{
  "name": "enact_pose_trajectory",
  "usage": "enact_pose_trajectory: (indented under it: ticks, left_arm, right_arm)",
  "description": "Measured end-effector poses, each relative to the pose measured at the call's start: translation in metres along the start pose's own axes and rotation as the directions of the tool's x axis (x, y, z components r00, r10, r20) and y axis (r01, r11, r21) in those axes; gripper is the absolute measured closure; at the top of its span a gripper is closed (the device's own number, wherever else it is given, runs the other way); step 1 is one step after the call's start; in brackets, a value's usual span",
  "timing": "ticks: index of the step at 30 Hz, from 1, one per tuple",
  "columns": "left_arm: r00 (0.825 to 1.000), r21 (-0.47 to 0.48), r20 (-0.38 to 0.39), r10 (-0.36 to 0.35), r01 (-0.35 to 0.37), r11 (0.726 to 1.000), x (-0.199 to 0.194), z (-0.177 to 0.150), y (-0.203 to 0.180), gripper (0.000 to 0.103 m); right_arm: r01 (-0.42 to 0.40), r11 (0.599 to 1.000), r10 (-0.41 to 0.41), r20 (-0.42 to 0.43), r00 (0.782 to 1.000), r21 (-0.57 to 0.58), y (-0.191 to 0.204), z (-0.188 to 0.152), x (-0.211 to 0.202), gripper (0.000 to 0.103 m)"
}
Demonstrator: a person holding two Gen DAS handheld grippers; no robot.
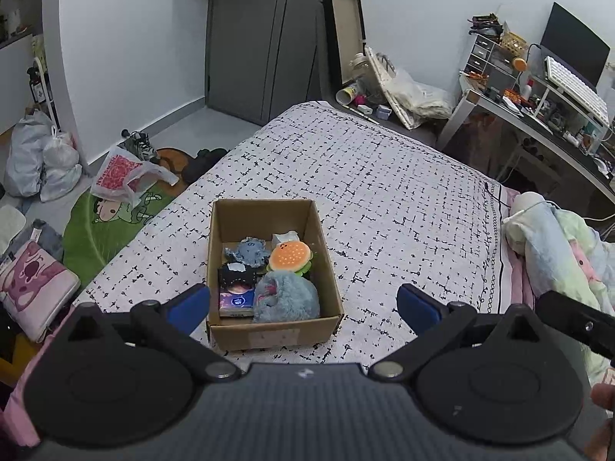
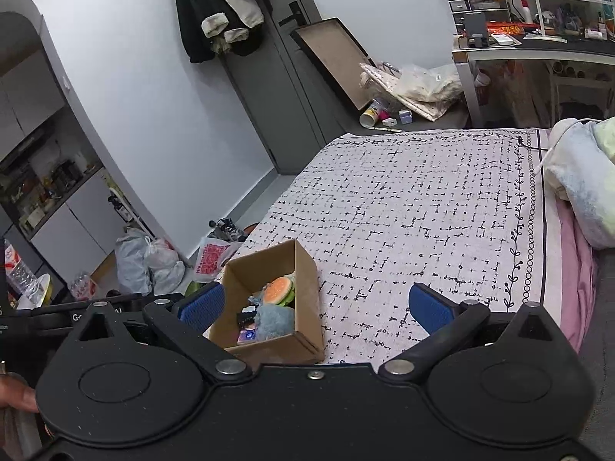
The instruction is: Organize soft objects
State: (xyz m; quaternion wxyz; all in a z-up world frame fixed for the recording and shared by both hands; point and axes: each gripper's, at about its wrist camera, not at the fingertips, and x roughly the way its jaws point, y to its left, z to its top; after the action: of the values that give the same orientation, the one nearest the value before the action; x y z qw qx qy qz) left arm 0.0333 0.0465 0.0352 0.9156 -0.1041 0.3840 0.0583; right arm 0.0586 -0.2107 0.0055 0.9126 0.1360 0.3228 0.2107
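Left gripper (image 1: 303, 305): held above the near end of the box, aimed forward and down, blue fingers (image 1: 190, 305) spread wide, nothing between them.
Right gripper (image 2: 315, 307): right of the box, fingers wide apart, empty.
Cardboard box (image 1: 275, 334): on the patterned bedspread (image 1: 384, 192), open-topped.
Fluffy blue plush (image 1: 286, 296): nearest corner inside.
Burger plush (image 1: 290, 256): behind it.
Blue octopus plush (image 1: 249, 251): left of burger.

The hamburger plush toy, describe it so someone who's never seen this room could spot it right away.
On the bed's black-and-white patterned cover sits an open cardboard box. The hamburger plush lies toward its far right side, beyond the fluffy blue-grey plush and right of the small blue plush. It is the only orange thing there, with a green lettuce edge.
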Motion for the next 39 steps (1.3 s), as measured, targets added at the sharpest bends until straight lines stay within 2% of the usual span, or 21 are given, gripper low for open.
enact_pose_trajectory:
  ticks: [7, 12, 39]
  left_arm:
    - [1.000, 0.031, 0.001, -0.002, 0.002, 1.000, -0.008, -0.004, -0.003, 0.000]
    - [1.000, 0.043, -0.003, 0.004, -0.004, 0.999, -0.009, -0.006, -0.002, 0.000]
    - [0.999, 0.078, -0.034, 0.039, -0.036, 0.996, 0.001, -0.011, 0.002, 0.000]
  right_arm:
    - [0.021, 1.000, -0.021, -0.014, 1.000, 0.002, 0.000, -0.002, -0.004, 0.000]
    - [0.043, 0.998, -0.043, -0.020, 0.999, -0.043, 0.007, -0.004, -0.005, 0.000]
    - [0.038, 0.999, -0.041, -0.077, 0.996, -0.034, 0.006, -0.011, 0.004, 0.000]
